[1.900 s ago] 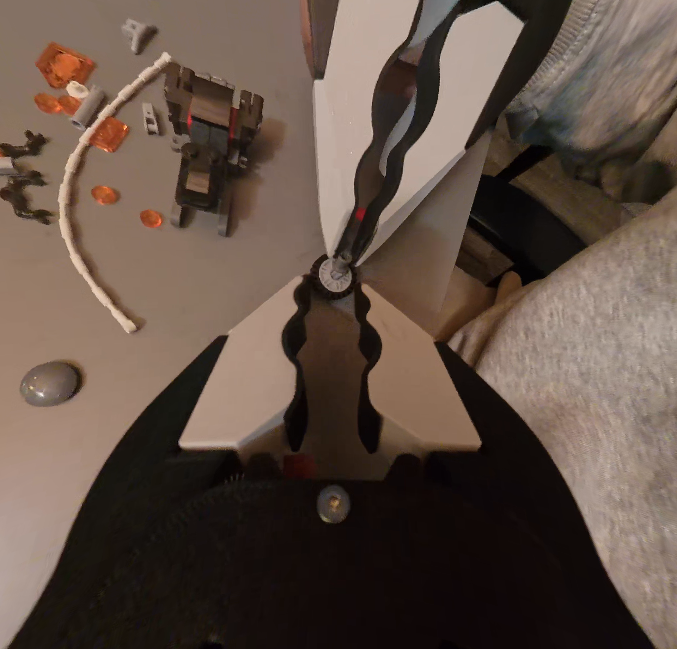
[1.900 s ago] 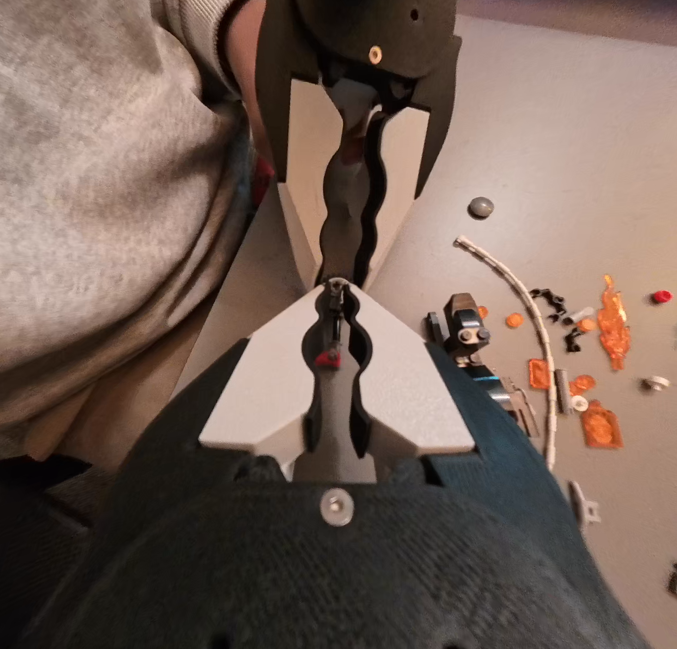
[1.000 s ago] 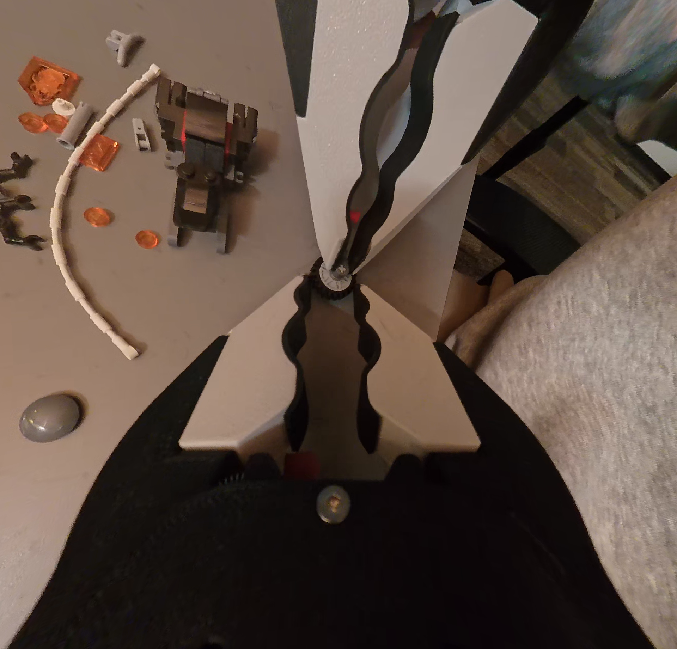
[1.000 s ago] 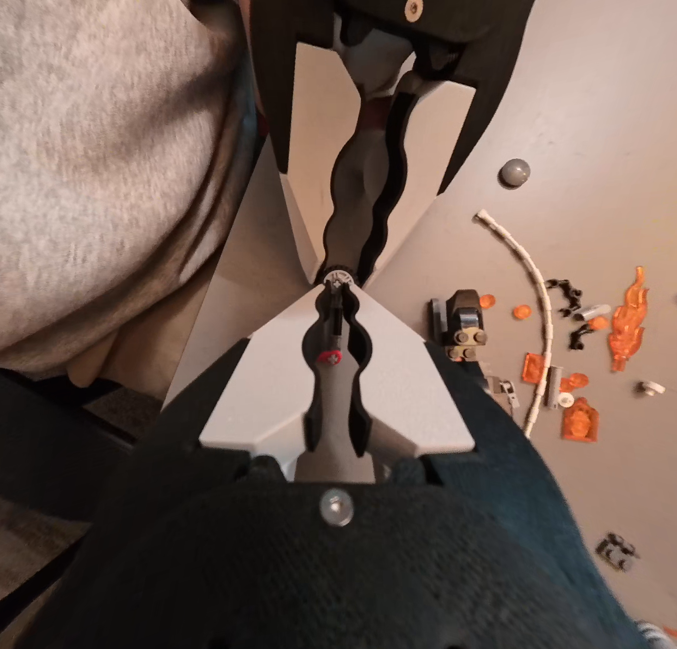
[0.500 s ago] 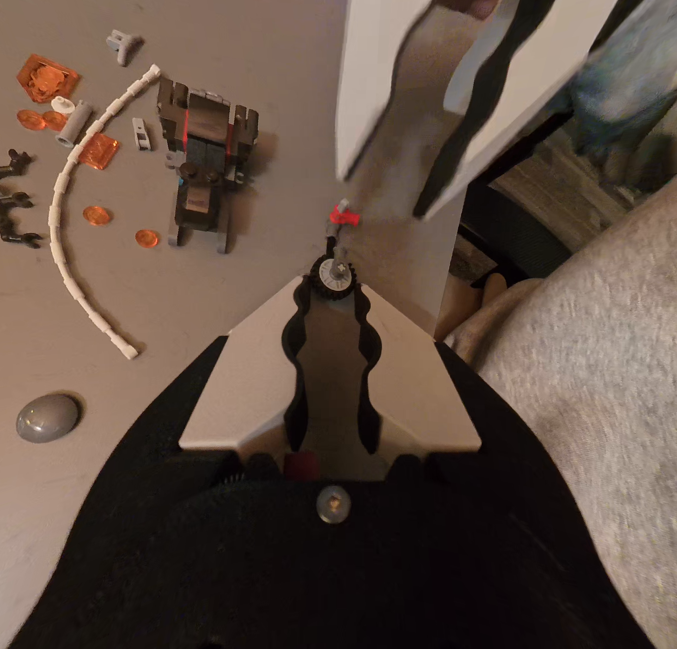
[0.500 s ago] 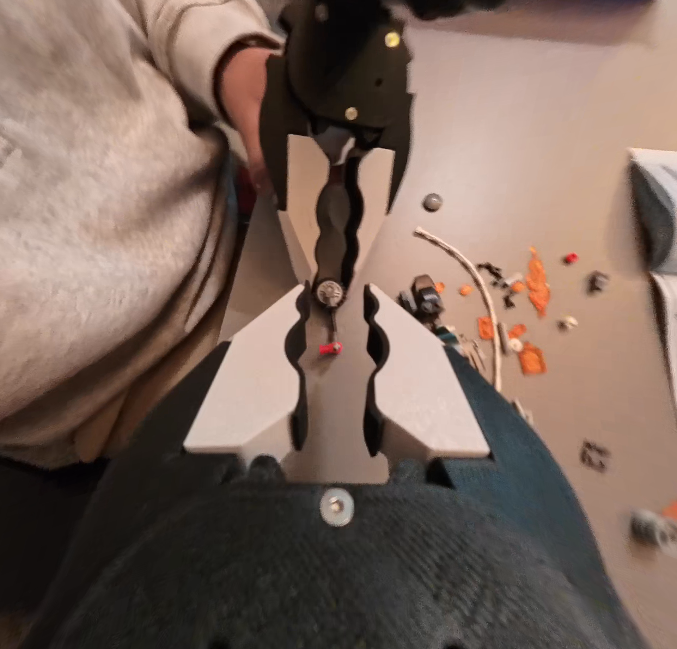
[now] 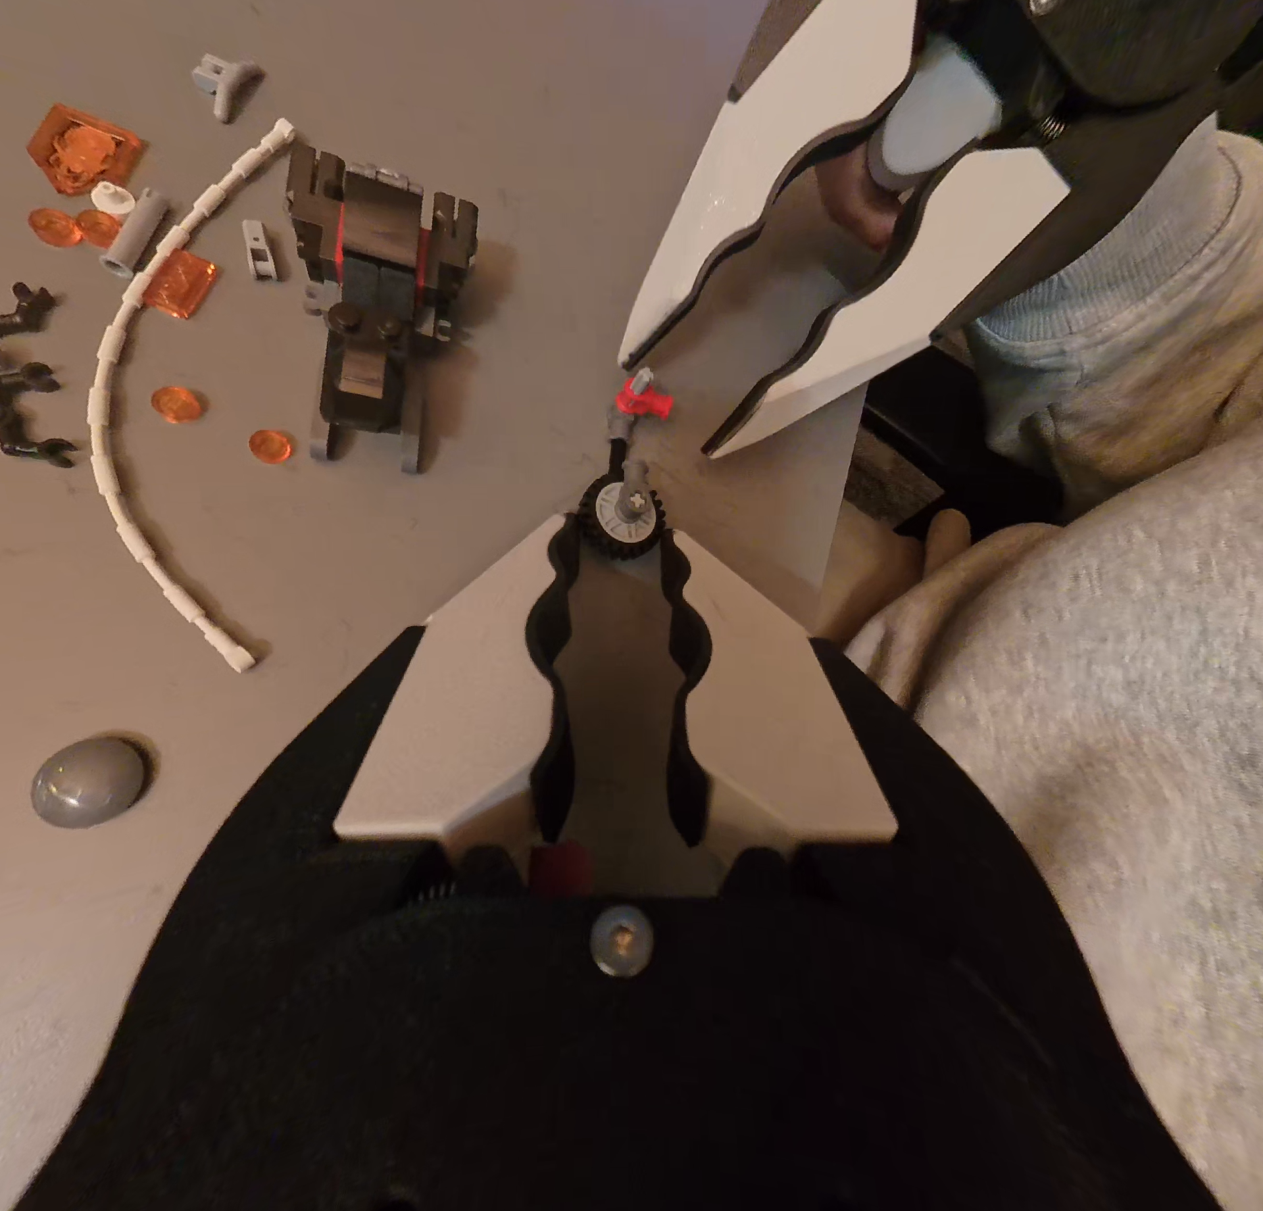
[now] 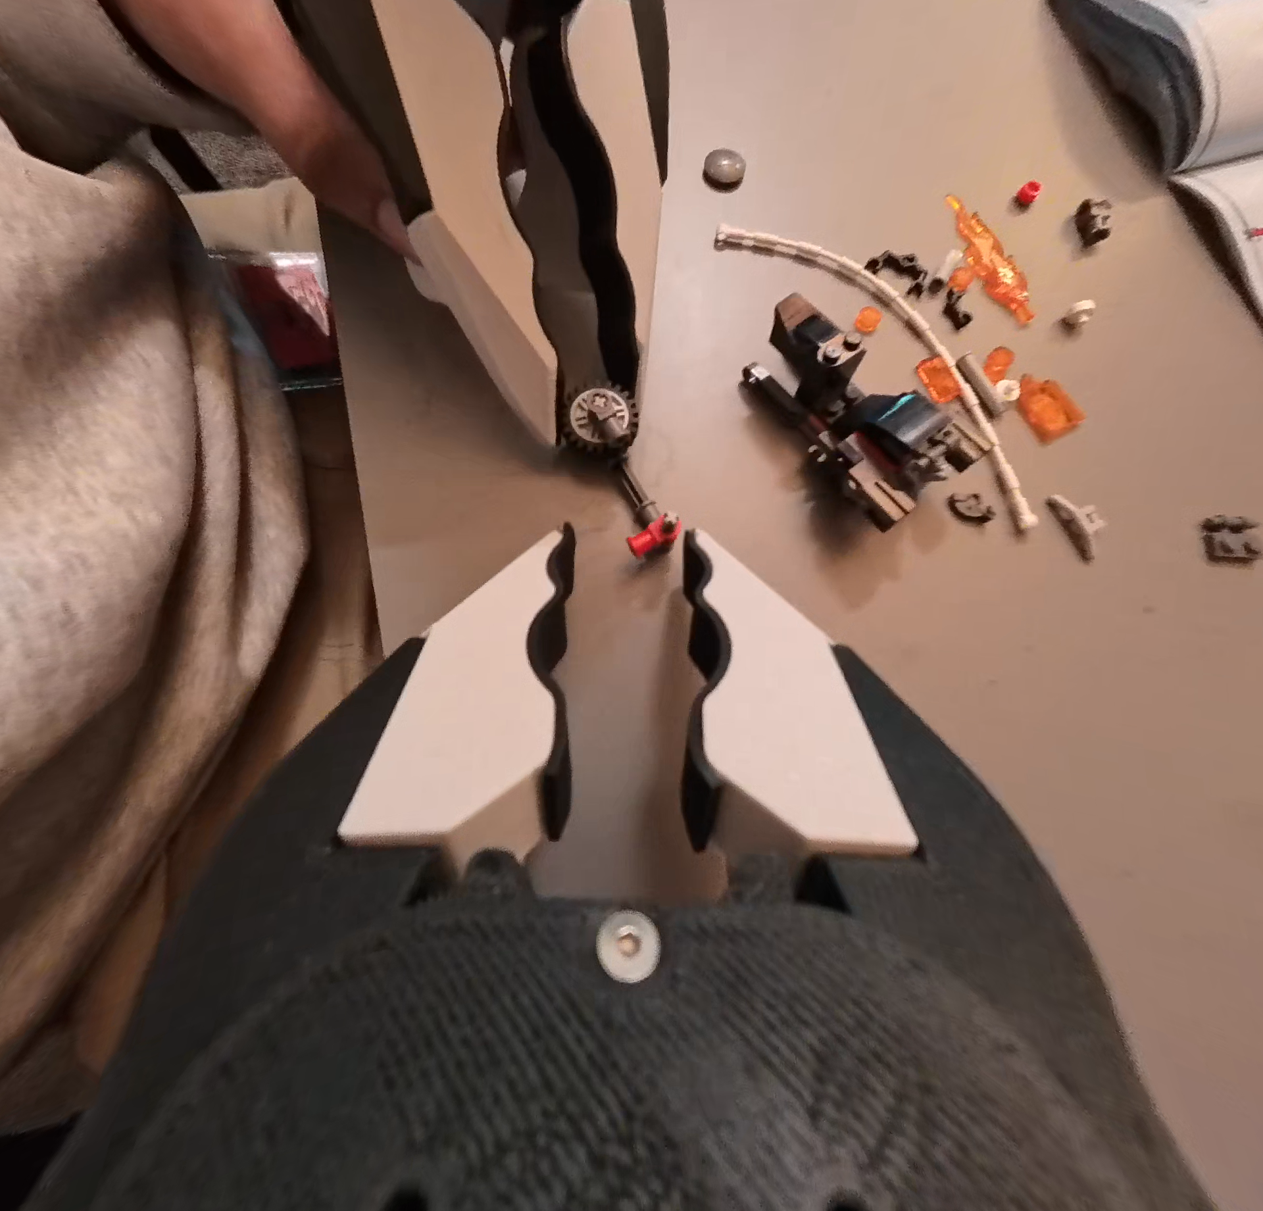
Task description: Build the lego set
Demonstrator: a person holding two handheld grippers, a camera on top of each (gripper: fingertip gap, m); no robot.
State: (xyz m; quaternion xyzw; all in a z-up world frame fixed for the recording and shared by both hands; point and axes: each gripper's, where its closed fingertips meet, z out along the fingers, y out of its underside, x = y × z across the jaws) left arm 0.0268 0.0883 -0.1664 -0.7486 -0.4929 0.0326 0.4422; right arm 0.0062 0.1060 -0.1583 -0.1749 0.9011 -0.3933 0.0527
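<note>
I see a matt, smooth surface (image 7: pixel 478 50) under glossy translucent orange plastic pieces (image 7: pixel 85 146) and a shiny grey plastic dome (image 7: pixel 89 778). My left hand-held gripper (image 7: pixel 618 542) has matt pale fingers (image 7: pixel 471 686), a coarse black printed body, and a metal screw (image 7: pixel 620 940)

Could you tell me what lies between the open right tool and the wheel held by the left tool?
A thin axle with a red connector, reaching from the wheel toward the right tool; the right wrist view shows it.
</note>
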